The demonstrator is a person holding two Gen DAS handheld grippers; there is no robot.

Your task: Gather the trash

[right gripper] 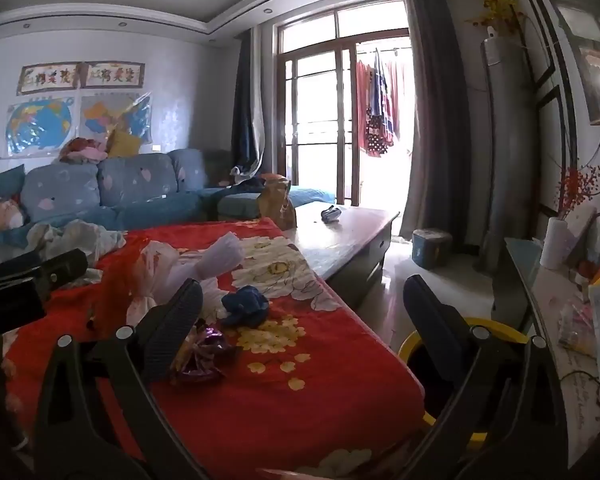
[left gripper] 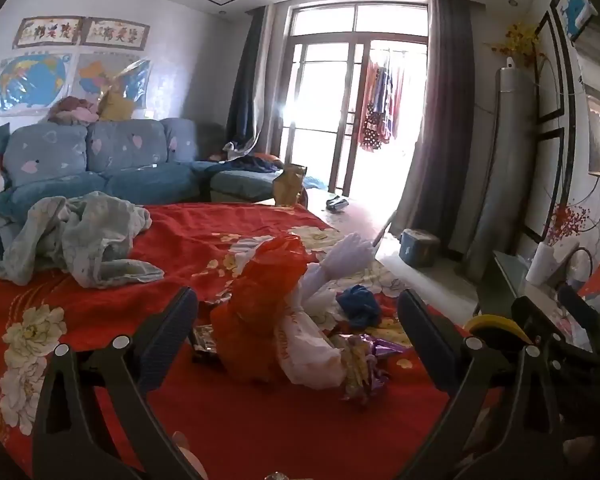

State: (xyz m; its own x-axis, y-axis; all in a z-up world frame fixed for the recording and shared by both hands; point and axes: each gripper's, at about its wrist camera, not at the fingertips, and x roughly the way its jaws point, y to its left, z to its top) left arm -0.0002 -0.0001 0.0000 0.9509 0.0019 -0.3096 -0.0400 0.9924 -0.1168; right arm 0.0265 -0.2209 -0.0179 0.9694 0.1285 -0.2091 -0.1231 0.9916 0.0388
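1. Left gripper (left gripper: 298, 316): jaws spread wide, holding nothing, aimed at the trash heap on the red floral blanket (left gripper: 228, 420).
2. Lower over the red plastic bag (left gripper: 260, 304); pinch a bunched fold, not the blanket beneath.
3. Right gripper (right gripper: 302, 312): likewise wide open and empty, hanging near the purple foil wrapper (right gripper: 204, 354) and blue crumpled wad (right gripper: 246, 306).
4. Carry toward the yellow-rimmed bin (right gripper: 500, 326) just beside the table edge.
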